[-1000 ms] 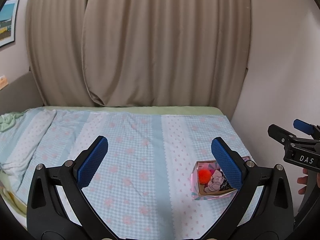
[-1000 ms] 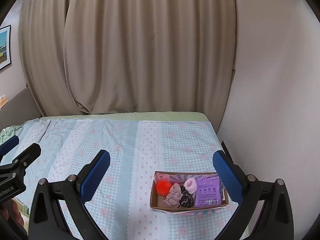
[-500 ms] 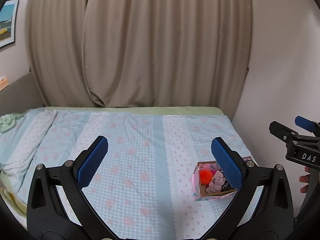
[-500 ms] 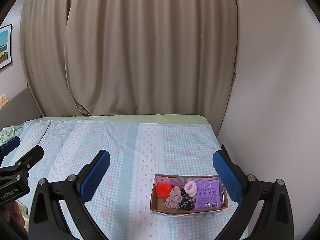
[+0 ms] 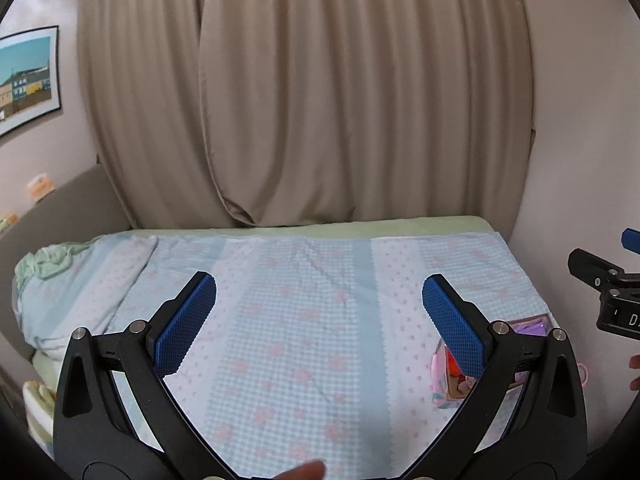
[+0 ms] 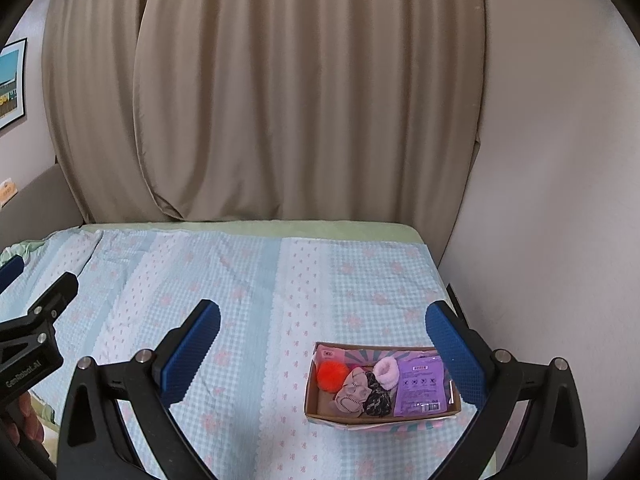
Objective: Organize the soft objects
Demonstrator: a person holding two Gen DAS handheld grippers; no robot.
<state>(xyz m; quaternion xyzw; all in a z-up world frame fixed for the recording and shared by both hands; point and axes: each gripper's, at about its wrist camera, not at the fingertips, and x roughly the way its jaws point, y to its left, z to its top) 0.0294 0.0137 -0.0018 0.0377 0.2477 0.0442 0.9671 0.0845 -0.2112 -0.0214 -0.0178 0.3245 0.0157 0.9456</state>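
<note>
fingers of both grippers stand wide apart and hold nothing: the left gripper (image 5: pixel 319 312) hangs over the middle of the bed (image 5: pixel 304 320), the right gripper (image 6: pixel 322 344) over its right half. over the last second the left wrist view has swung leftward, so the cardboard box (image 6: pixel 382 416) has slid from between its fingers to the far right, now mostly hidden behind the right-hand finger; the right wrist view has barely shifted. the box sits on the bedspread near the bed's right edge, close to the wall (image 6: pixel 540 240), and already holds an orange pompom (image 6: pixel 331 376), a beige scrunchie (image 6: pixel 353 394), a black scrunchie (image 6: pixel 376 398), a pink scrunchie (image 6: pixel 386 372) and a purple packet (image 6: pixel 420 386). my reading: sorting looks about done and the hands are drawing off. open bedspread lies left and forward; the wall crowds the right side, curtains (image 6: pixel 304 100) close the far end.
</note>
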